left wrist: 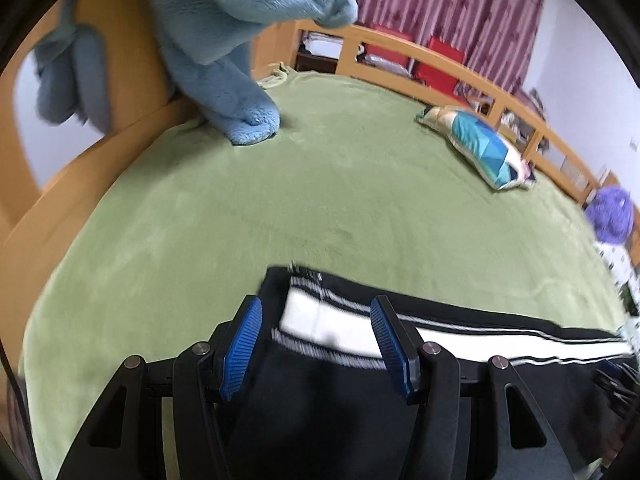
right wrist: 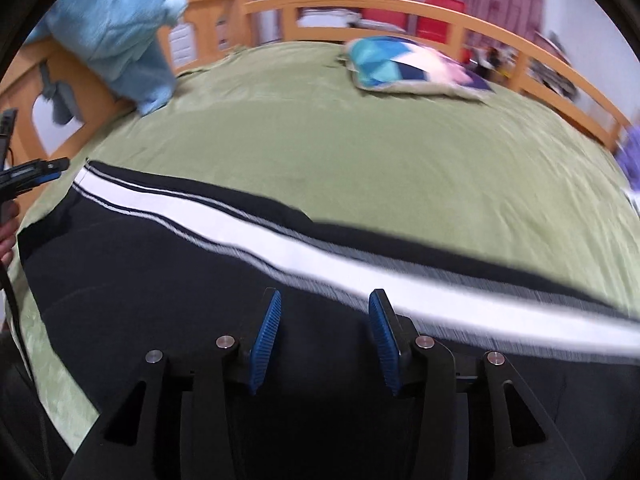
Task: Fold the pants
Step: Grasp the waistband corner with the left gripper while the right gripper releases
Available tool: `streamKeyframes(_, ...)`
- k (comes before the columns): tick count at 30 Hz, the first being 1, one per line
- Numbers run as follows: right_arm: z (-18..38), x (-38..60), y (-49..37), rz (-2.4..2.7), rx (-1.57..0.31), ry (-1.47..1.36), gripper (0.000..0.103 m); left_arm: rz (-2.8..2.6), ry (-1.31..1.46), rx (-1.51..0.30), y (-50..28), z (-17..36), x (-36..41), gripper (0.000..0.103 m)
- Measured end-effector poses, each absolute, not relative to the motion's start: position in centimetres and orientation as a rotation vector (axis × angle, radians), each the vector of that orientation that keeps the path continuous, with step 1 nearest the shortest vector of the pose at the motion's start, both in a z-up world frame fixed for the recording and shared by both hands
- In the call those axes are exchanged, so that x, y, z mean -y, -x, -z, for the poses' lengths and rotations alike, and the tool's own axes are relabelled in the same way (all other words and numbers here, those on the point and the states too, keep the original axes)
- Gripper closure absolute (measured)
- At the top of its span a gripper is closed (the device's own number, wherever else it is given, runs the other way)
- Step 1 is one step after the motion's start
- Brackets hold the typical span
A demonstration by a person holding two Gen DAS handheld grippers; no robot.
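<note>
Black pants (left wrist: 320,396) with a white side stripe (left wrist: 328,328) lie flat on the green bed cover (left wrist: 280,208). My left gripper (left wrist: 316,312) is open, its blue pads either side of the stripe near the pants' end, just above the cloth. In the right wrist view the pants (right wrist: 160,280) stretch across the bed with the stripe (right wrist: 280,240) running diagonally. My right gripper (right wrist: 324,300) is open over the black cloth below the stripe. The left gripper (right wrist: 36,172) shows at the far left by the pants' end.
A light blue fleece blanket (left wrist: 224,60) hangs over the wooden bed frame (left wrist: 440,68) at the back left. A blue patterned pillow (left wrist: 480,148) lies at the back right. A purple fluffy thing (left wrist: 612,216) sits at the right edge. Pink curtains (left wrist: 440,0) hang behind.
</note>
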State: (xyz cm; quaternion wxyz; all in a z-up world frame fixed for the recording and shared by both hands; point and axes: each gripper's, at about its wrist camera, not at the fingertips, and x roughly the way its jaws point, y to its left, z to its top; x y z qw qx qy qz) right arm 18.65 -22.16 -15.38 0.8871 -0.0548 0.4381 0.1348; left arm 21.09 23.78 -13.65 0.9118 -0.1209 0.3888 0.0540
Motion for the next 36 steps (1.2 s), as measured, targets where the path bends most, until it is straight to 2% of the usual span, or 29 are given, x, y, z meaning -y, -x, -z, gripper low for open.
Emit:
streamKeyframes(3, 15.6, 24.7, -16.5, -0.205, -0.929, 0.051, 0.058, -0.101, 0.256, -0.864, -23.4, 14.9, -24.5, 0.05)
streamKeyframes(5, 15.7, 26.2, -15.6, -0.155, -0.938, 0.01, 0.058, -0.084, 0.28, -0.896, -24.3, 15.7, -24.5, 0.056)
streamKeyframes(7, 15.9, 27.8, -14.8, -0.091, -0.936, -0.054, 0.058, -0.055, 0.262, -0.924, -25.0, 16.5, -23.8, 0.088)
streamKeyframes(11, 16.6, 29.7, -13.9, -0.03, -0.955, -0.168, 0.058, -0.059, 0.281, -0.808, -25.2, 14.6, -26.0, 0.09)
streamKeyframes(15, 16.3, 29.8, -13.4, -0.013, -0.939, -0.169, 0.058, -0.041, 0.329, -0.857, -26.2, 15.1, -27.2, 0.09)
streamKeyframes(17, 16.0, 29.3, -13.2, -0.037, -0.92, -0.191, 0.058, -0.073, 0.197, -0.874, -26.2, 15.7, -25.5, 0.086)
streamKeyframes(20, 15.7, 27.9, -12.8, -0.093, -0.901, -0.233, 0.058, -0.088, 0.21, -0.872, -24.8, 14.8, -25.1, 0.077)
streamKeyframes(22, 15.6, 26.6, -11.7, -0.147, -0.876, -0.237, 0.057, -0.061, 0.237, -0.858, -23.3, 13.8, -25.1, 0.06)
streamKeyframes(24, 16.0, 24.9, -11.1, -0.2, -0.865, -0.242, 0.053, -0.057, 0.234, -0.84, -21.1, 12.8, -24.8, 0.051)
streamKeyframes(30, 19.6, 19.7, -10.1, -0.268, -0.959, -0.132, 0.053, 0.073, 0.219, -0.877, -14.3, 14.1, -21.5, 0.047)
streamKeyframes(33, 19.0, 18.6, -8.9, -0.263, -0.944, -0.061, 0.052, 0.025, 0.212, -0.987, -11.9, 17.0, -21.6, 0.047)
streamKeyframes(36, 17.7, 19.0, -8.1, -0.298, -0.945, -0.095, 0.052, 0.038, 0.334, -0.939, -8.6, 16.9, -23.5, 0.048)
